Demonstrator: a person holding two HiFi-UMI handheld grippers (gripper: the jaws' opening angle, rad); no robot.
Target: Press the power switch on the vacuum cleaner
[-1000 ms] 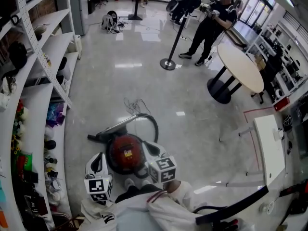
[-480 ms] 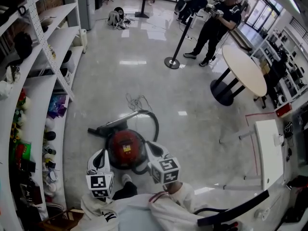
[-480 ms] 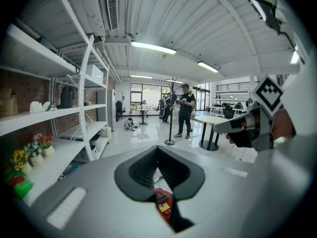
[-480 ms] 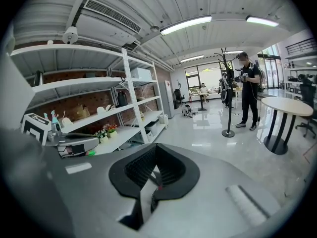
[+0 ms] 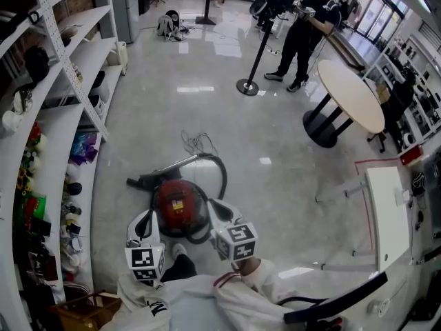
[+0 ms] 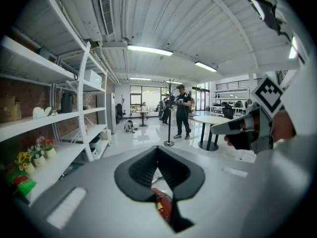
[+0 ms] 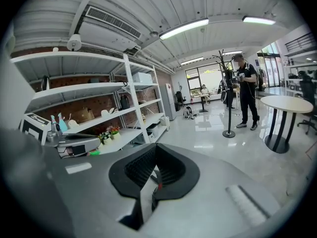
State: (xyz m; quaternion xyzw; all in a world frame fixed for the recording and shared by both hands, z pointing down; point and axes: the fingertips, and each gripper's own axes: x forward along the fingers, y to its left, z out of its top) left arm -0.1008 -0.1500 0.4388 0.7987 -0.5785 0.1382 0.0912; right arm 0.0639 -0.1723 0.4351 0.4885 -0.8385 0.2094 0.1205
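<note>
The red vacuum cleaner (image 5: 180, 209) sits on the floor (image 5: 207, 116) between the left tool (image 5: 142, 227) and right tool (image 5: 220, 214), both closed and empty, probably so a blunt tip can do the pressing.

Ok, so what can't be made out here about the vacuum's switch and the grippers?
- Power switch: too small in the head view to find on the vacuum cleaner.
- Left gripper view: the shut jaws of the left gripper hide all but a red sliver of it.
- Right gripper view: the shut jaws of the right gripper hide nearly all of it.
- Contact: head view, gripper bodies cover the tips.
</note>
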